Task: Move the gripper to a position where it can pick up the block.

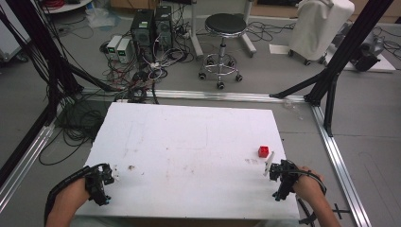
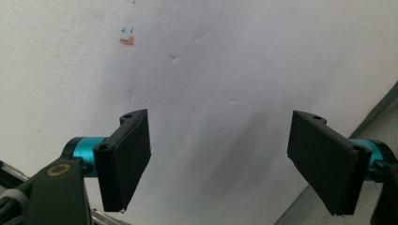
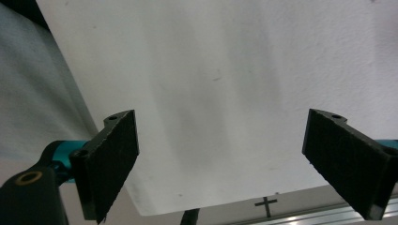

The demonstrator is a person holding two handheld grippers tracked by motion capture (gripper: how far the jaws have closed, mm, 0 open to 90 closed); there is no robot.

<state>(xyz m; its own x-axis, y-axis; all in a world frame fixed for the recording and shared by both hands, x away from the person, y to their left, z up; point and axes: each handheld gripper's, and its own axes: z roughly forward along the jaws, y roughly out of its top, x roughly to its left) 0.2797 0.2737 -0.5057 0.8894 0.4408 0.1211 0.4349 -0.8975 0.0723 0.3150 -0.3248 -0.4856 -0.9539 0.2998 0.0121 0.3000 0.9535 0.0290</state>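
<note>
A small red cube (image 1: 263, 151) sits on the white table (image 1: 189, 142) near its right edge. Just in front of it lies a thin white stick (image 1: 267, 166). My right gripper (image 1: 280, 182) hovers at the table's front right corner, a short way nearer than the cube. Its black jaws stand wide apart with nothing between them in the right gripper view, where the right gripper (image 3: 225, 164) looks down on bare table. My left gripper (image 1: 100, 183) is at the front left corner. The left gripper (image 2: 220, 161) is open too, empty, over white table surface.
A small brown smudge (image 1: 131, 167) marks the table near the left gripper, and an orange and blue mark (image 2: 126, 40) lies ahead of its jaws. Behind the table stand a black stool (image 1: 223, 42), computer boxes with tangled cables (image 1: 142, 47), and black frame posts on both sides.
</note>
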